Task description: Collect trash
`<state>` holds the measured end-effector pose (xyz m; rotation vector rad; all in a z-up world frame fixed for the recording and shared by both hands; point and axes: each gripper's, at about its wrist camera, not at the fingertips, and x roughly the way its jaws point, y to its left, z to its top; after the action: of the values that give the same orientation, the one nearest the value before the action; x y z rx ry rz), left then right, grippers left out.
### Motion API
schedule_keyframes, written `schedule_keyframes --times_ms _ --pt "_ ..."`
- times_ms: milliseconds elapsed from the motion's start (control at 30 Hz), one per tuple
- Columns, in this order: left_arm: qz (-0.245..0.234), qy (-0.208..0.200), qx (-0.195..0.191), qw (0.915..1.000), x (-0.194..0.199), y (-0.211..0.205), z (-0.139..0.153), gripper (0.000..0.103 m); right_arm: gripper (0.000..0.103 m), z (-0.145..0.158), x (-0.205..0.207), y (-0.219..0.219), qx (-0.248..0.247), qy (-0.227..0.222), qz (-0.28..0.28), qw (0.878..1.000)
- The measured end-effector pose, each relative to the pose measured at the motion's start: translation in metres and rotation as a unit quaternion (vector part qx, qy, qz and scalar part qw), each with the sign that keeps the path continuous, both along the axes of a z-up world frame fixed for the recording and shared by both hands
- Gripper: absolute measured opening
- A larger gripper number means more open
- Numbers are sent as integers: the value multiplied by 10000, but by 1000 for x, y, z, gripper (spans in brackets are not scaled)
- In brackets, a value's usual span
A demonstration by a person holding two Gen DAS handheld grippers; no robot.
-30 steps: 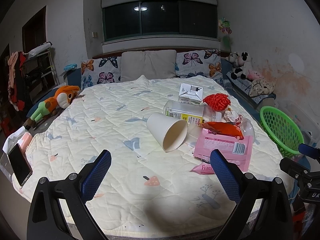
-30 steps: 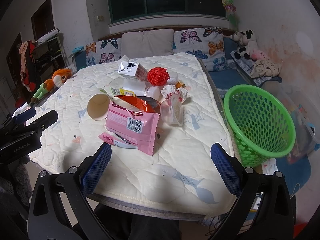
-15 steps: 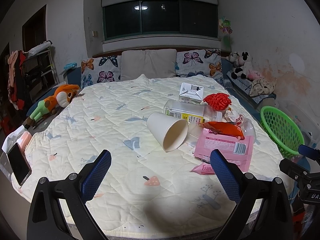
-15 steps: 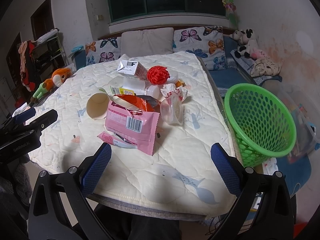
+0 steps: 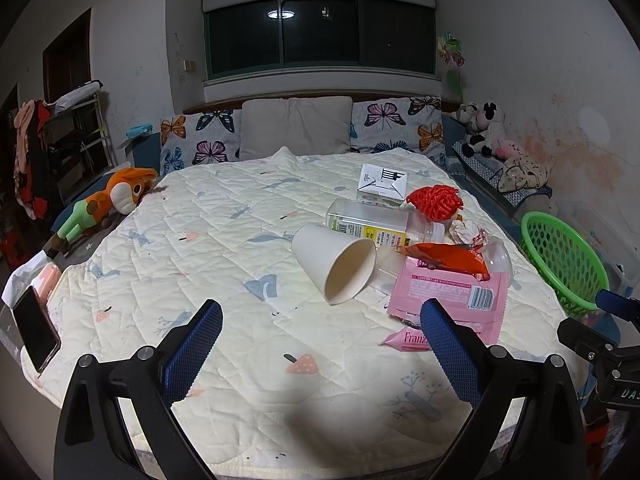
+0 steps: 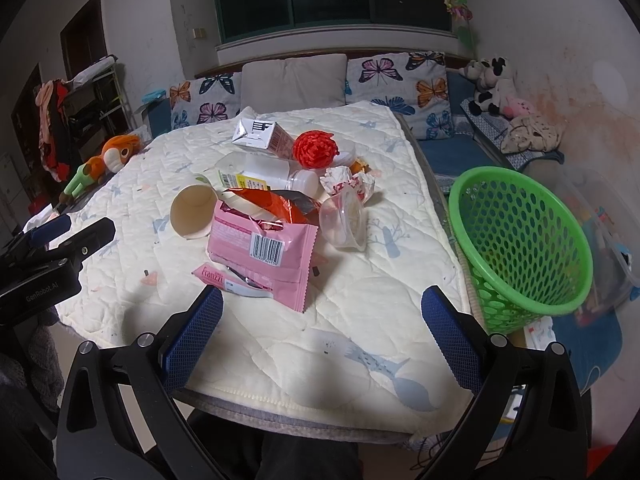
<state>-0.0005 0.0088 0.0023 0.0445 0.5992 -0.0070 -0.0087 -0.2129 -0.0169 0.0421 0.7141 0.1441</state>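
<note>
Trash lies in a heap on the quilted bed: a tipped paper cup (image 5: pixel 334 268) (image 6: pixel 193 211), a pink wrapper (image 5: pixel 448 294) (image 6: pixel 266 250), an orange foil packet (image 5: pixel 448 258), a clear plastic bottle (image 5: pixel 372 226) (image 6: pixel 260 174), a clear plastic cup (image 6: pixel 344 220), crumpled paper (image 6: pixel 346 180), a red mesh ball (image 5: pixel 434 202) (image 6: pixel 316 148), a white carton (image 5: pixel 382 184) (image 6: pixel 260 136) and a small pink sachet (image 5: pixel 406 340) (image 6: pixel 224 278). A green basket (image 5: pixel 564 256) (image 6: pixel 520 240) stands beside the bed on the right. My left gripper (image 5: pixel 320 354) hangs open before the paper cup. My right gripper (image 6: pixel 320 338) is open in front of the pink wrapper.
A plush orange toy (image 5: pixel 106 202) lies at the bed's left edge. A phone (image 5: pixel 36 328) rests at the near left corner. Butterfly pillows (image 5: pixel 400 126) line the headboard, and soft toys (image 5: pixel 486 128) sit on a bench at the right wall.
Both views have crept slightly forward toward the trash heap. Nothing on the bed has moved, and both grippers stay open.
</note>
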Motion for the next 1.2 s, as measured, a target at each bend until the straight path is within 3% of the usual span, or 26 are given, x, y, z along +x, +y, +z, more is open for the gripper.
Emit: schedule_keyframes --times_ms 367,1200 --pt "42 92 15 9999 7 2 -7 96 99 -5 14 1 -24 94 83 9999" --pt "-29 634 205 9978 89 4 -32 94 98 -17 63 18 -121 355 814 9960"
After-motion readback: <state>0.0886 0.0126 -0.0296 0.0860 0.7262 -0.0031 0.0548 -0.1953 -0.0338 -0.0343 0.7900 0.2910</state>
